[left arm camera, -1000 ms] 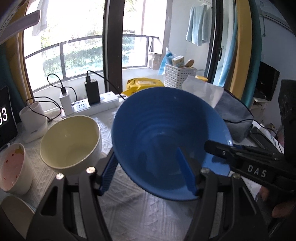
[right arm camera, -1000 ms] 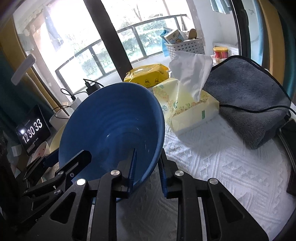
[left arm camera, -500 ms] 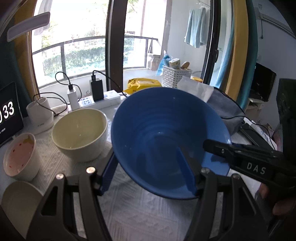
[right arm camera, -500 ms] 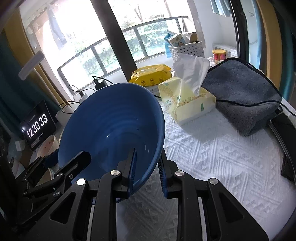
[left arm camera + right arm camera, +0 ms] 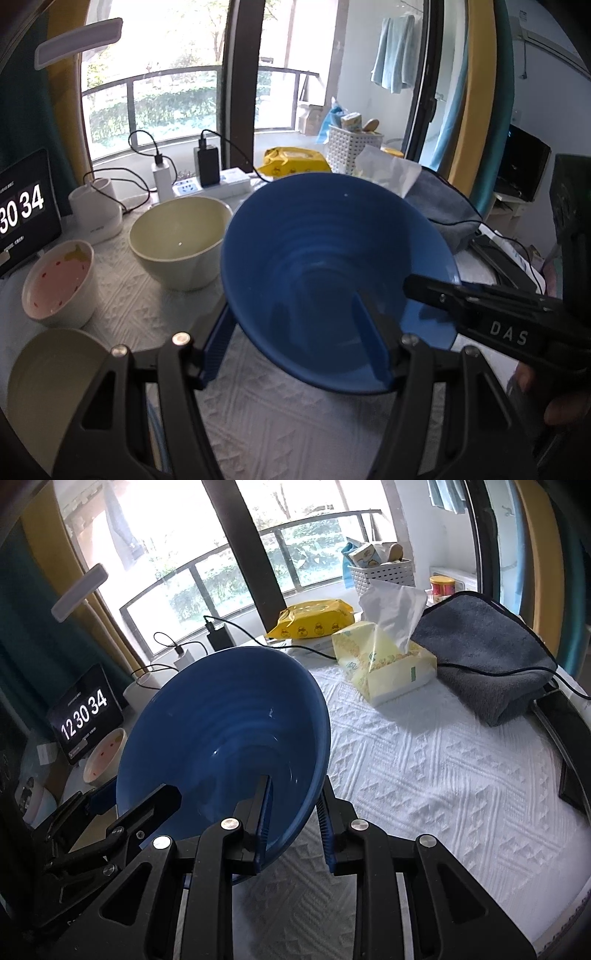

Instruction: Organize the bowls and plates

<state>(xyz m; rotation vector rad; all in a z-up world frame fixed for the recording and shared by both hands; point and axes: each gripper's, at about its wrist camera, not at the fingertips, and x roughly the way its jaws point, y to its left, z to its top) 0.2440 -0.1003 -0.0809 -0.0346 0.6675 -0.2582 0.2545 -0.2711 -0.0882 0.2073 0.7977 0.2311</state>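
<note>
A lived-in home room: balcony window (image 5: 177,99), hanging towel (image 5: 393,66), tissue box (image 5: 388,664), digital clock (image 5: 84,714), textured tablecloth (image 5: 424,760).

Cream bowl (image 5: 181,242) blocks left; cloth (image 5: 424,775) right lies free.

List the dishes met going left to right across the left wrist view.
Plain cream bowl at the lower left edge → pink-lined bowl → large cream bowl → blue bowl, raised off the cloth and gripped by both grippers.

white textured tablecloth (image 5: 424,768) bears bowls, tissue box (image 5: 388,664), grey towel (image 5: 487,653).
</note>
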